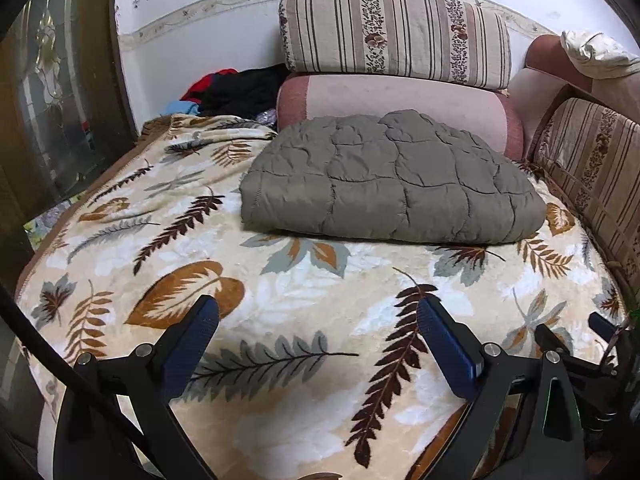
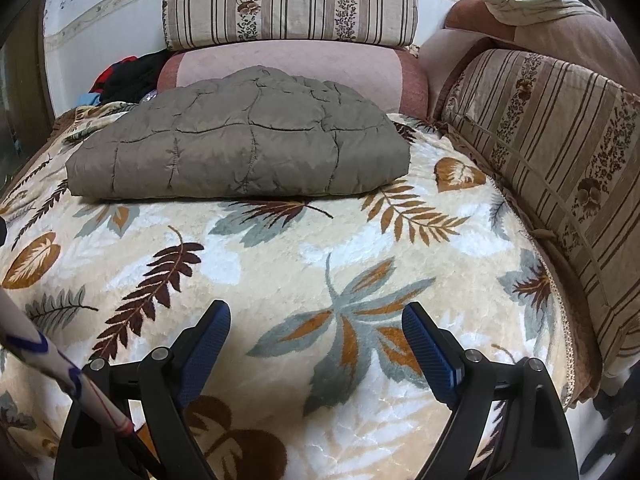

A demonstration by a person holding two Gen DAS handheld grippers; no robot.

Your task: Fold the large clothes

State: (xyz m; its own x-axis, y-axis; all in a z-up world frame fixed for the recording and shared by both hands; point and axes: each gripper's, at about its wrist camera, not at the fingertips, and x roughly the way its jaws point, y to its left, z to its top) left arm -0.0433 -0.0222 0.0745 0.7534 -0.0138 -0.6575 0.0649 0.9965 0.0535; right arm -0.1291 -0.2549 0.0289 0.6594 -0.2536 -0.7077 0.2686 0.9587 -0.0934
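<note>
Resting folded into a puffy olive-grey bundle, the quilted jacket (image 1: 394,180) lay on the leaf-print blanket (image 1: 280,300), just before the pink bolster (image 1: 392,100). Both the left tool (image 1: 318,320) and right tool (image 2: 316,326) hung spread and empty, well short of it; folding looked finished, so next might be tidying.

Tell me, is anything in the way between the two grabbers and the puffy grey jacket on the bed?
Nothing visible is. Only the bare leaf-patterned blanket lies between the open left gripper, the open right gripper and the folded grey quilted jacket. The cushions and the pile of dark clothes sit behind it.
</note>
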